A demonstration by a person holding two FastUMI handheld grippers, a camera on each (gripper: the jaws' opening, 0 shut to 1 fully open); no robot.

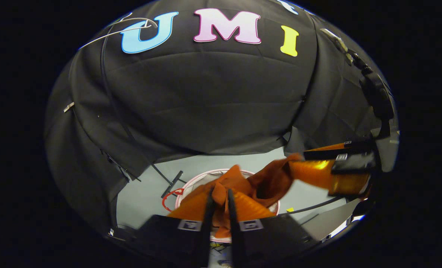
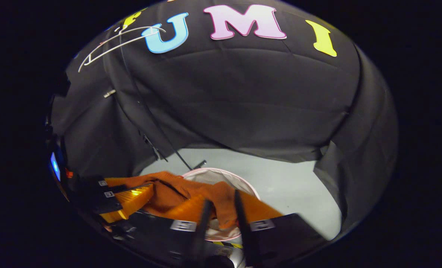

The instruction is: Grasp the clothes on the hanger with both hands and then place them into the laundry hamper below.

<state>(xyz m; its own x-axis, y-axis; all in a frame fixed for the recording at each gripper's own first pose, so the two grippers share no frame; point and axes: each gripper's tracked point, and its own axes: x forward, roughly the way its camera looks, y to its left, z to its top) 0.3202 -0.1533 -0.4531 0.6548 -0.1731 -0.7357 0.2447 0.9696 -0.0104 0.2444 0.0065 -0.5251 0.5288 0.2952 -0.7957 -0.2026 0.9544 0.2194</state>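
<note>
The garment (image 1: 260,184) is off the hanger (image 1: 127,28), which hangs bare high on the far wall, so only the drop remains. It is rust-orange, soft and rumpled, stretched between the 2 grippers just above the hamper (image 1: 202,178) on the grey floor. The left gripper (image 1: 219,201) and right gripper (image 2: 222,208) are each clamped on the cloth, 1 fold apiece.

Black cloth wall (image 1: 213,104) drapes all around — creased, dim — above a pale grey floor (image 2: 288,178).
</note>
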